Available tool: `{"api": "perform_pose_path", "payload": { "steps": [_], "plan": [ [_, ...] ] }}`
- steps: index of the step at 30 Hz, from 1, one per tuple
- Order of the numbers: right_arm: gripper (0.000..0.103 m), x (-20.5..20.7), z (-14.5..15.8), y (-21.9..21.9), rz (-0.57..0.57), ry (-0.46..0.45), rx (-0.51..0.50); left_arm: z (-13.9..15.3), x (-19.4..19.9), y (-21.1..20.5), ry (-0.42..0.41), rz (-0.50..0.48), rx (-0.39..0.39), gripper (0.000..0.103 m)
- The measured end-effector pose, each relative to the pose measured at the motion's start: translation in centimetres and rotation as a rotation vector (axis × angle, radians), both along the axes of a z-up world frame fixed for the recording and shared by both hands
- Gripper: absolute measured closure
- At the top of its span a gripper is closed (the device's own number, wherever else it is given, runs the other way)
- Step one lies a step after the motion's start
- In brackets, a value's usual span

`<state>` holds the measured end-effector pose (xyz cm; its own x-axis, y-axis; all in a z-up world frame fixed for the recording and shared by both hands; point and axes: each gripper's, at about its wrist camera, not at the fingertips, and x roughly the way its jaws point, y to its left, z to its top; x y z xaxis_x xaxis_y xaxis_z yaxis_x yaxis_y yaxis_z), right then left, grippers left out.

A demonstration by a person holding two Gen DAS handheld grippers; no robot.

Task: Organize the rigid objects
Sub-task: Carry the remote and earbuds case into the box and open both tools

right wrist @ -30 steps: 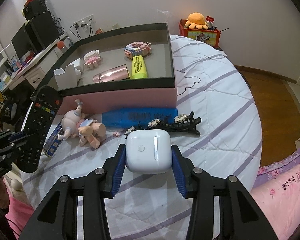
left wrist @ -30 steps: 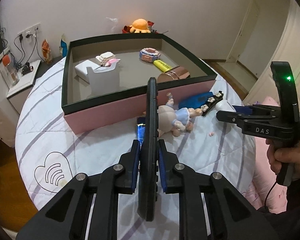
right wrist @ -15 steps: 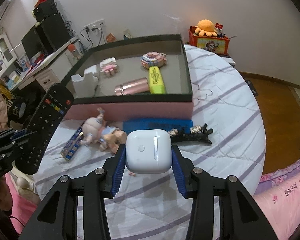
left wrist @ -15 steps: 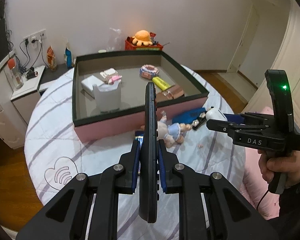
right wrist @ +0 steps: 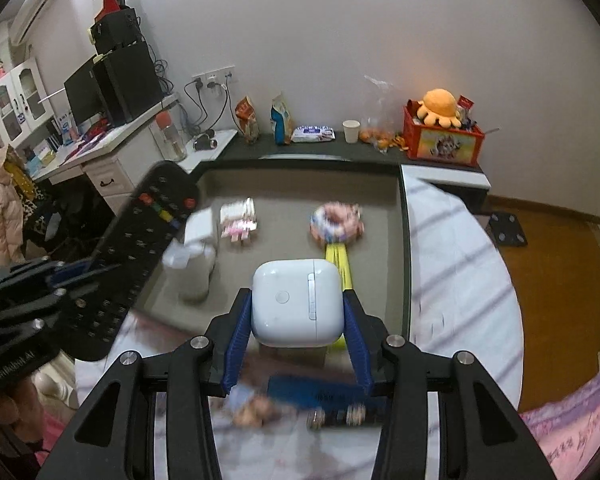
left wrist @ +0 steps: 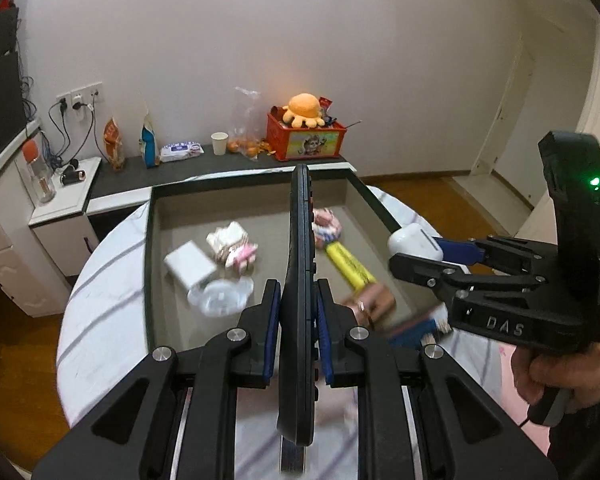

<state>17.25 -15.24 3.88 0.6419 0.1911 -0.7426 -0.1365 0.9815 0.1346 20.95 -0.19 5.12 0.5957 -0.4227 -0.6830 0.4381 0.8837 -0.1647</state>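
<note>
Black plastic fills the left claw [left wrist: 297, 312]: its pads are clamped on a remote [left wrist: 300, 280] held edge-on, its far end reaching over the near wall of the box [left wrist: 150, 248]. The right claw [right wrist: 296, 320] is clamped on a white earbud case [right wrist: 296, 304], carried above the box's near right part, over the yellow marker [right wrist: 340, 260].

Inside the box lie a white cup [right wrist: 192, 276], a white block [left wrist: 190, 266], a pink-and-white brick toy [right wrist: 238, 220], a round brick toy [right wrist: 336, 222] and a pink tube [left wrist: 374, 300]. Outside its near wall, on the table, remain a doll [right wrist: 252, 404], a blue case [right wrist: 312, 394] and a hair clip [right wrist: 336, 416].

The risks, as I judge them: the remote is pinched only by its thin edges near one end, so a quick swing could let it pivot or slip; the smooth, rounded case could squirt out if the grip eases early. Both claws are close over the box, so they could knock together, or a drop could tip the cup.

Against a second earlier, both claws have risen and gone forward, from short of the box's near wall to above its inside.
</note>
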Motion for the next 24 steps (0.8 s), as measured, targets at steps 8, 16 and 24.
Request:
{"api": "perform_pose_path", "payload": {
  "steps": [8,16,24],
  "plan": [
    [0.058,6.2,-2.9,-0.4,0.017,0.084,0.015,-2.8,6.0,-2.4,0.053,0.026,0.037,0.086],
    [0.057,8.5,-5.3,-0.4,0.009,0.152,-0.006,-4.5,7.2,-2.8,0.078,0.038,0.094,0.085],
    [0.027,7.4,-4.4,-1.1,-0.016,0.107,0.01,-2.8,5.6,-1.7,-0.013,0.114,0.131,0.024]
  ]
}}
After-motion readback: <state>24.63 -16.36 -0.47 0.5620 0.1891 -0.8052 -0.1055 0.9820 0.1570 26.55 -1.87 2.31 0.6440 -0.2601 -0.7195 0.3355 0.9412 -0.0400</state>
